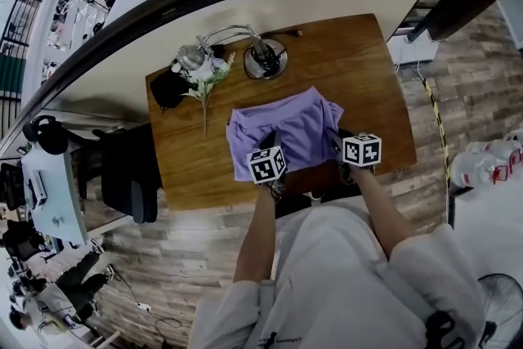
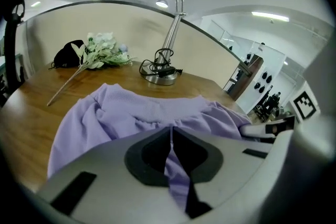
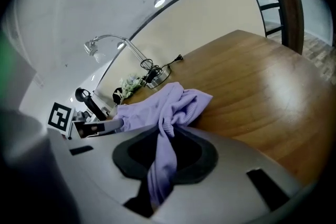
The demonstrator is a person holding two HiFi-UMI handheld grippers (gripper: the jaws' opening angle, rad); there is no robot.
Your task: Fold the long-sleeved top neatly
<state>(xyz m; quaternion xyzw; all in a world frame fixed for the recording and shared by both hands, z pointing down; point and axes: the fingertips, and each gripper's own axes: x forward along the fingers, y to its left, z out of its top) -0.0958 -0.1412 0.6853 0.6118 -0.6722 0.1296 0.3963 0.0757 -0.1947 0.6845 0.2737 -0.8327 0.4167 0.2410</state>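
Top [image 1: 286, 127] bunched on wood surface [image 1: 359, 69]; L claw [image 2: 171, 136] & R claw [image 3: 164, 139] each clamped on its near edge.

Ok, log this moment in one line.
left gripper: shut on top | right gripper: shut on top | top: bunched on table

Wooden table [image 1: 359, 86] on plank floor [image 1: 188, 257], lamp [image 1: 261, 57] standing.
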